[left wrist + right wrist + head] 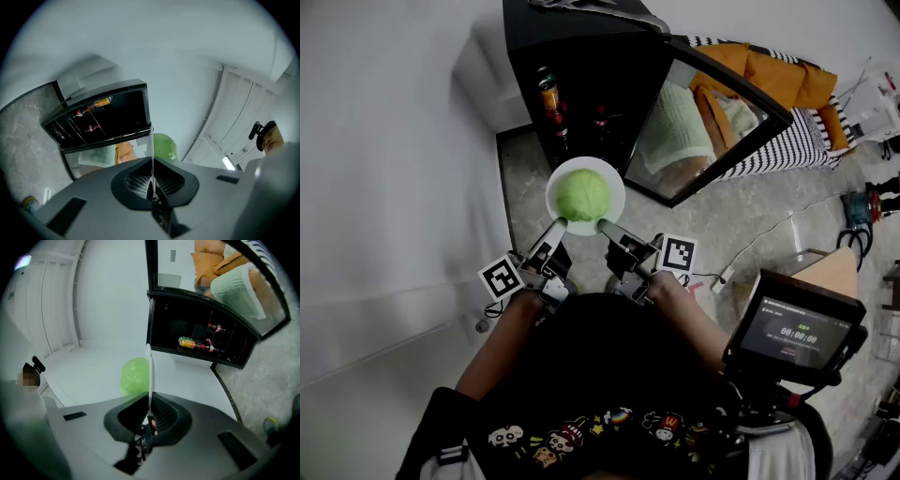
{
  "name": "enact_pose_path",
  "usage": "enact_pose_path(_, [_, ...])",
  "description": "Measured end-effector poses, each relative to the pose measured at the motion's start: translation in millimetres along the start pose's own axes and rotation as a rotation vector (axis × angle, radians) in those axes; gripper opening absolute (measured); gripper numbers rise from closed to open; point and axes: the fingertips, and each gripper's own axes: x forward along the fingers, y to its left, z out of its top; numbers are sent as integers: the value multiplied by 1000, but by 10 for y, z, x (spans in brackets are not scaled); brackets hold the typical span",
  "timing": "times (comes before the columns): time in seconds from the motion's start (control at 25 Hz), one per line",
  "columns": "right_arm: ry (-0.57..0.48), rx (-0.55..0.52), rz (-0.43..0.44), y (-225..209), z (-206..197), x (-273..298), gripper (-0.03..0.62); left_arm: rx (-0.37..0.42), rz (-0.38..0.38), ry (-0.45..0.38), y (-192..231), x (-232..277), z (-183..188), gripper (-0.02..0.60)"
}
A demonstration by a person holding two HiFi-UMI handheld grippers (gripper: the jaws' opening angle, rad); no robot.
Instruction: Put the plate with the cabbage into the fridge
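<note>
left tongs (560, 227) and right tongs (606, 228) each pinch the near rim of the plate (617, 183). it looks stiff, slick and breakable, and the cabbage (583, 194) sits loose, so i'd carry it level.

a round white plate (617, 186) is held face up off the floor, a pale green cabbage head (583, 195) at its centre. at its 12 o'clock stands a small black fridge (581, 75), its glass door (712, 117) swung open.

plate (616, 183): one
cabbage (583, 195): one
fridge (572, 37): one
can (186, 341): one
bottles (214, 327): at least two
grippers: two, left gripper (557, 227), right gripper (606, 228)
</note>
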Motion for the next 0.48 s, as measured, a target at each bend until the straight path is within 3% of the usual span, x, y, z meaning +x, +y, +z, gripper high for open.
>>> enact_pose_path(0.48, [4, -28, -6, 30, 27, 24, 18, 1, 4, 6, -6, 18, 15, 11])
